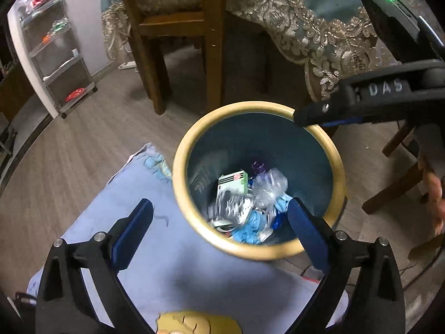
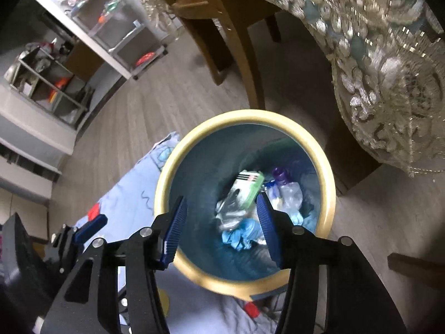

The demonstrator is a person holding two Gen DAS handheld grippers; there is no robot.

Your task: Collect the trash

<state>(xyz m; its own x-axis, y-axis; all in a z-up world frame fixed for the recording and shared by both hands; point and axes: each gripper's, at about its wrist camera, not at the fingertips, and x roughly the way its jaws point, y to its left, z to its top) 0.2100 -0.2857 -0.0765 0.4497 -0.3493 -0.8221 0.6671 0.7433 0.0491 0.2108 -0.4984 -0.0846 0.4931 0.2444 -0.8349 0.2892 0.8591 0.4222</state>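
Note:
A round bin with a yellow rim [image 1: 178, 172] [image 2: 162, 186] and a teal inside stands on the floor. In it lie a green and white box [image 1: 233, 181] [image 2: 247, 186], a crushed clear bottle [image 1: 268, 186] [image 2: 289, 192] with a purple cap, and crumpled blue gloves [image 1: 250, 228] [image 2: 242, 233]. My left gripper [image 1: 222, 222] hangs above the bin's near side, open and empty. My right gripper [image 2: 221, 225] is over the bin's mouth, open with nothing between its pads. One of its fingers [image 1: 314, 114] shows above the far right rim in the left wrist view.
A pale blue cloth [image 1: 167, 264] lies on the wooden floor against the bin's near left side, with small red pieces [image 2: 94, 211] on it. A wooden chair [image 1: 178, 27] and a lace tablecloth [image 1: 306, 27] stand behind the bin. A shelf cart [image 1: 55, 55] is far left.

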